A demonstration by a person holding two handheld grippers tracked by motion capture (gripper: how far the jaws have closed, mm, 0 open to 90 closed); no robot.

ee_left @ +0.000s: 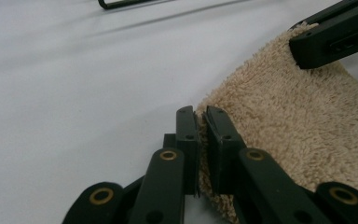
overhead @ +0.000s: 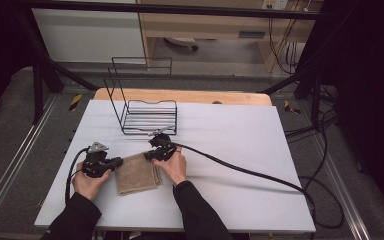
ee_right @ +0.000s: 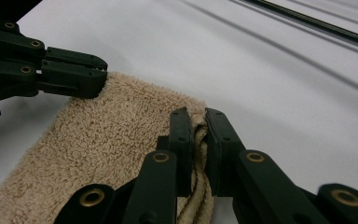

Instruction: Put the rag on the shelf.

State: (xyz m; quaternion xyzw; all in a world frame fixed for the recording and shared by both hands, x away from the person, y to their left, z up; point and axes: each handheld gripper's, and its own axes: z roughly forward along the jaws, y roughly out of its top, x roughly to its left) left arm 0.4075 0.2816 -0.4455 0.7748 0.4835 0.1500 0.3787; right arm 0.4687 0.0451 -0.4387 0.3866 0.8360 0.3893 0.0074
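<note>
Towel point(overhead: 137, 173), tan terry and folded, lies flat on the white worktop point(overhead: 230, 145) near its front edge, left of centre, between the two hands. Left gripper point(overhead: 114, 163) is clamped on the towel's left far corner; the left gripper view shows the pile pinched between the two black jaws, with the right gripper point(ee_left: 307, 49) farther off on the opposite corner. Right gripper is clamped on the right far corner, where the right gripper view shows several folded layers caught between its jaws, a detail the high view does not resolve. High view alone places the black wire rack point(overhead: 147, 112) standing behind the towel toward the worktop's far edge, well apart from it, and a thick cable point(overhead: 240, 171) trailing right across the worktop.
</note>
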